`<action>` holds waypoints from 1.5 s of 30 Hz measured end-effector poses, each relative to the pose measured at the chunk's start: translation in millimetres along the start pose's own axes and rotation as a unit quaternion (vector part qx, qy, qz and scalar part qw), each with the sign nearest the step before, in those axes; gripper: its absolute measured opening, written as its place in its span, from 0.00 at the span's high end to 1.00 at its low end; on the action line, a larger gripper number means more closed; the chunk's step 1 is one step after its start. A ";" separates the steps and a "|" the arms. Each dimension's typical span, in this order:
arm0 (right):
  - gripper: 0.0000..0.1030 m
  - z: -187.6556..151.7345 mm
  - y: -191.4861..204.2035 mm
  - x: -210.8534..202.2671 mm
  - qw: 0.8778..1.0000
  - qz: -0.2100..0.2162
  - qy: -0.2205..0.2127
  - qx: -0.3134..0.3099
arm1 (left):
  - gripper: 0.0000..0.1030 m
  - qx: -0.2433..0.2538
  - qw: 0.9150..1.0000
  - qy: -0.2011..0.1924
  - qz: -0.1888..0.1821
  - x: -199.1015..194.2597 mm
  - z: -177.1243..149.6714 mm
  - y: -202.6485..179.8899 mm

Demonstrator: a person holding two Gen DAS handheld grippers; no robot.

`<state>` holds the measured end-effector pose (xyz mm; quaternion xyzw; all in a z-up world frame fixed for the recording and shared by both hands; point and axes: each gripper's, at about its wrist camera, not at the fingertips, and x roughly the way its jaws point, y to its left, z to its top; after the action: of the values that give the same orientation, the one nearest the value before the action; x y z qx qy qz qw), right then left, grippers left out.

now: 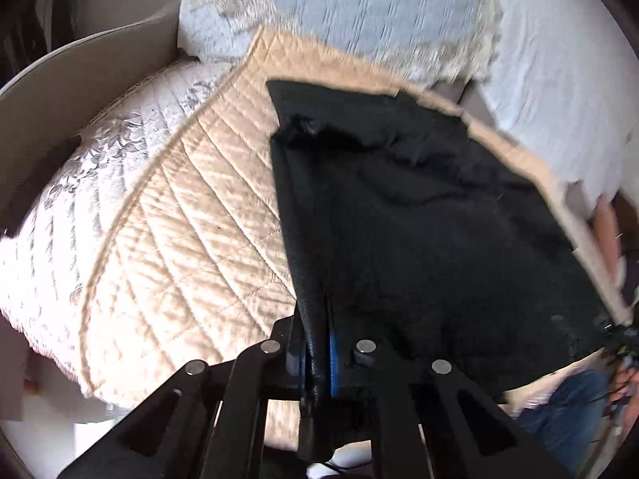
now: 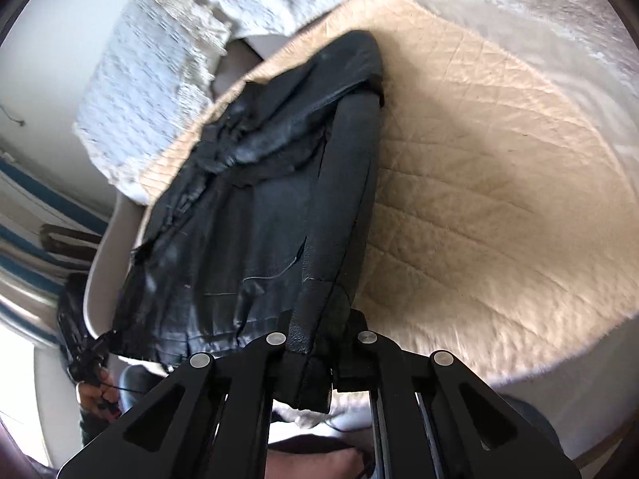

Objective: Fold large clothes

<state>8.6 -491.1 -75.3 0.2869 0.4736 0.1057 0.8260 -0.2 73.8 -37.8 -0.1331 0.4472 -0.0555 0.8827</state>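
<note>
A large black garment hangs spread over a beige quilted cover. My left gripper is shut on the garment's near left edge, with black cloth pinched between the fingers. In the right wrist view the same black garment stretches from my right gripper, which is shut on its other near edge; a rolled black hem runs up from the fingers. The other gripper shows small at the far corner in each view.
The beige quilted cover lies on a bed with a white embroidered bedspread. Pale blue-white textured pillows or blankets lie beyond. A person's jeans show at the lower right.
</note>
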 end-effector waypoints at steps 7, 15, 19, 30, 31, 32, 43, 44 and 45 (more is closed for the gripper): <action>0.95 -31.4 -0.3 -18.1 1.000 0.021 0.016 0.001 | 0.93 -0.022 0.999 0.001 -0.046 -35.9 -28.7 15.5; 0.94 -4.7 19.2 -30.3 0.996 0.090 -0.023 -0.009 | 0.93 -0.039 0.993 -0.040 -0.103 -54.3 -4.4 9.5; 0.94 30.6 33.5 -33.6 0.991 0.119 -0.052 -0.021 | 0.93 -0.052 0.987 -0.072 -0.132 -54.9 28.3 6.7; 0.94 164.8 41.7 19.8 0.987 0.133 -0.089 -0.022 | 0.94 -0.097 0.980 -0.103 -0.138 24.3 138.8 21.6; 0.94 174.2 38.9 29.8 0.988 0.127 -0.085 -0.020 | 0.94 -0.097 0.981 -0.101 -0.132 35.9 145.8 23.5; 0.94 187.2 35.0 45.8 0.990 0.120 -0.079 -0.010 | 0.94 -0.101 0.983 -0.096 -0.122 50.3 152.8 26.4; 0.83 232.5 1.6 157.2 0.999 0.017 0.007 0.027 | 0.93 -0.118 0.993 0.005 -0.024 173.7 189.7 47.2; 0.81 231.7 1.4 154.1 0.999 0.021 0.006 0.026 | 0.93 -0.111 0.993 0.006 -0.027 170.5 191.2 46.5; 0.70 229.1 3.5 145.4 0.999 0.033 -0.001 0.018 | 0.91 -0.102 0.994 0.003 -0.029 164.0 192.8 45.3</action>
<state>279.0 -508.9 -89.6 0.3171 0.4651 0.1245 0.8171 251.3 117.3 -68.9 -0.2354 0.4489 -0.0358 0.8613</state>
